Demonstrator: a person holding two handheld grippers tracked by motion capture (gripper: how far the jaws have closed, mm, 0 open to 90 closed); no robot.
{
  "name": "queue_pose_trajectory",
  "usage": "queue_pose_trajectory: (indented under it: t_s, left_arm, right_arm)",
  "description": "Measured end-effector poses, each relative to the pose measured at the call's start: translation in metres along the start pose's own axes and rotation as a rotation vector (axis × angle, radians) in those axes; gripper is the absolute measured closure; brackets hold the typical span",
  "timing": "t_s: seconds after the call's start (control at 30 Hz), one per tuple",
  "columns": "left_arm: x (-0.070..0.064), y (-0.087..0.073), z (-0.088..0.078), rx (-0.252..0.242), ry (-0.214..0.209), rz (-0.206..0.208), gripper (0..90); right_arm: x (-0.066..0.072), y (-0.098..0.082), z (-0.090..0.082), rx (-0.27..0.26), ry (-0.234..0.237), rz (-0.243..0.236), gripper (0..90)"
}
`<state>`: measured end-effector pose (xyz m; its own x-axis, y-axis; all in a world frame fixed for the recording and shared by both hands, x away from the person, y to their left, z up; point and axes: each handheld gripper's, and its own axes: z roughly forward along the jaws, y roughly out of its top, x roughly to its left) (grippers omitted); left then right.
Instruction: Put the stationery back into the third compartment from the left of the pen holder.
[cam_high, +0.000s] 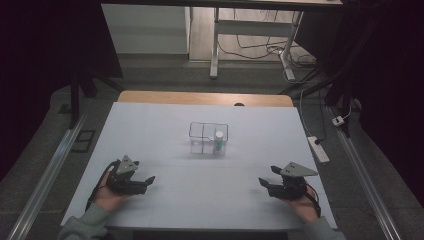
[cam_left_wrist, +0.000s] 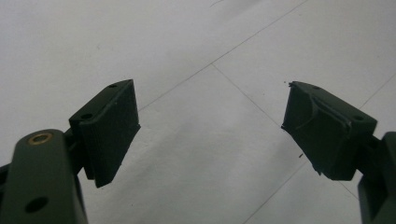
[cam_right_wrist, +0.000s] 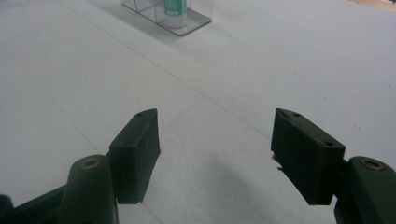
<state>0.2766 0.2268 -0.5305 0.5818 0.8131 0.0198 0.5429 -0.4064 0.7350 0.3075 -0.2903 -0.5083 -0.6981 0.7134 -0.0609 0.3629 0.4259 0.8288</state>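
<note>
A clear plastic organiser (cam_high: 206, 138) with several compartments stands in the middle of the white table cover. A small green and white bottle (cam_high: 219, 142) stands upright in its front right compartment; the same bottle (cam_right_wrist: 176, 10) and the organiser's base (cam_right_wrist: 196, 24) appear at the top of the right gripper view. My left gripper (cam_high: 148, 182) rests near the front left of the table, open, with nothing between its pads (cam_left_wrist: 114, 130). My right gripper (cam_high: 265, 181) rests near the front right, open and empty too, its pads (cam_right_wrist: 306, 154) pointing toward the organiser.
The white cover (cam_high: 165, 125) spans the table, with a wooden edge (cam_high: 205, 97) at the back. Beyond it are a white desk frame (cam_high: 216, 45) and floor cables. A power strip (cam_high: 318, 149) lies off the table's right side.
</note>
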Motion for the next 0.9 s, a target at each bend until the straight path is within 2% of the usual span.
queue_pose_trajectory:
  t_s: [0.27, 0.57, 0.9]
  left_arm:
    - [-0.0004, 0.0002, 0.0005, -0.001, 0.004, 0.002, 18.0]
    - [-0.0004, 0.0005, -0.0003, -0.009, 0.002, -0.001, 18.0]
    - [-0.0002, 0.0007, -0.0009, -0.011, -0.001, -0.002, 18.0]
  right_arm:
    - [-0.0009, -0.002, 0.0004, -0.007, 0.002, 0.002, 32.7]
    - [-0.0025, -0.0009, -0.0004, -0.011, -0.021, -0.002, 32.8]
    - [-0.0015, -0.001, 0.0017, -0.006, -0.006, -0.011, 32.7]
